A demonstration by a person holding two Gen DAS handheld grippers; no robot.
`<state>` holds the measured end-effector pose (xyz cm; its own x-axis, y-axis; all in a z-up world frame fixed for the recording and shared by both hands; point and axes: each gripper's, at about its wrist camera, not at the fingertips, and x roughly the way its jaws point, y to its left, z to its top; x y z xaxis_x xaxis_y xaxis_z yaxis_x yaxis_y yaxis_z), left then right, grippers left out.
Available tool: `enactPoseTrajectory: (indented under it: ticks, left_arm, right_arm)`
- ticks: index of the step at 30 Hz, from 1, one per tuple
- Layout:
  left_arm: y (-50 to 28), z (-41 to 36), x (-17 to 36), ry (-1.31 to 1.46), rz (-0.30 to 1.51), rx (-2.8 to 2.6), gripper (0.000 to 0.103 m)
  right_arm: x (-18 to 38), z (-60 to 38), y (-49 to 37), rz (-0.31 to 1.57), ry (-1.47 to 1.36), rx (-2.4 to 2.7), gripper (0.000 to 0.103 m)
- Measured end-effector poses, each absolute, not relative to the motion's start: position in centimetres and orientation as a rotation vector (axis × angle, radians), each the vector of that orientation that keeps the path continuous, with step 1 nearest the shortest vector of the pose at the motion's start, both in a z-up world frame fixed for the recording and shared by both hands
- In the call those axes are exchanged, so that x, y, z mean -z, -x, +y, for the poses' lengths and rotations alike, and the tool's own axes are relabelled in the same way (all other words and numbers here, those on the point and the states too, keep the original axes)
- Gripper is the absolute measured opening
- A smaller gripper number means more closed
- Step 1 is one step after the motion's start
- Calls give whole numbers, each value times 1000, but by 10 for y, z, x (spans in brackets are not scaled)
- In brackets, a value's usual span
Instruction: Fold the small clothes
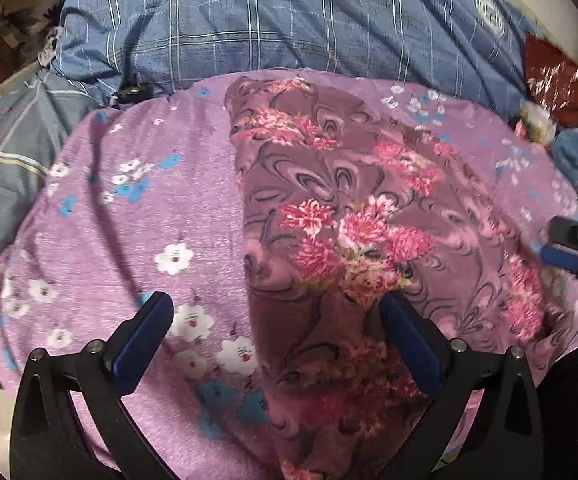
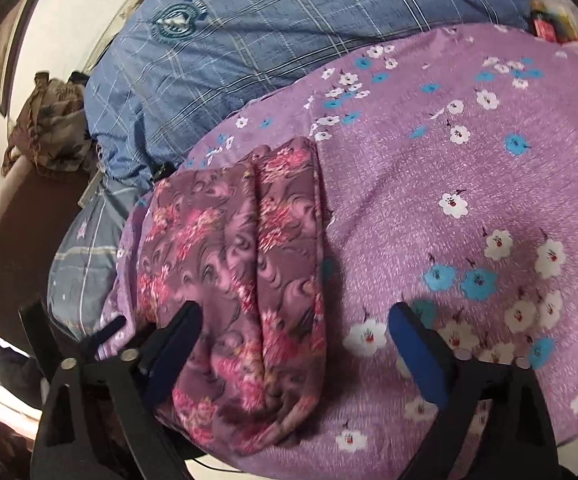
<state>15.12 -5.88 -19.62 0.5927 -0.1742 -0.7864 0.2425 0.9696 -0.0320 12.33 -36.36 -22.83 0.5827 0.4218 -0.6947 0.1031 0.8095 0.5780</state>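
Here, fuzzy floral garment [image 2: 233,264], folded oblong, fleecy bedspread [image 2: 469,168].

Matt fleecy floral garment [image 1: 349,216] on matt cloth bedsheet [image 1: 149,208]

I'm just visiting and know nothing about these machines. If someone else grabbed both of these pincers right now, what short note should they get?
Left gripper: open, holding nothing, over the near edge of the pink flowered garment.
Right gripper: open, holding nothing, straddling the garment's other edge.
The garment lies on the purple floral sheet, already folded into a long strip, in front of the blue checked pillow.
Left: probably grip the near end and fold it again; nothing is gripped yet.
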Motion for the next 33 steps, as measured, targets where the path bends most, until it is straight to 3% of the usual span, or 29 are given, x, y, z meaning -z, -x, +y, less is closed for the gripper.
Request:
enactPoseTrajectory:
  ticks: [5,14,27,31,33]
  left_arm:
    - [-157,-52,196,-14,891,287,103]
    - [-151,-58,190,-27,852,386,103]
    - [-163,-76,214,-50,943,468,103]
    - [-161,-70,209,-24,931,457,103]
    - [-155,-71,201,-42,895,452,95]
  right_arm:
    - [233,-358,-129,943,-631,-240,80]
    - [239,-337,-144,980,-581,-264,79]
    - [245,-313,-148,1005,-531,-320,78]
    - [251,-309,-148,1023,-628,-403,77]
    - [253,-307,-146,1015,-704,-435,76]
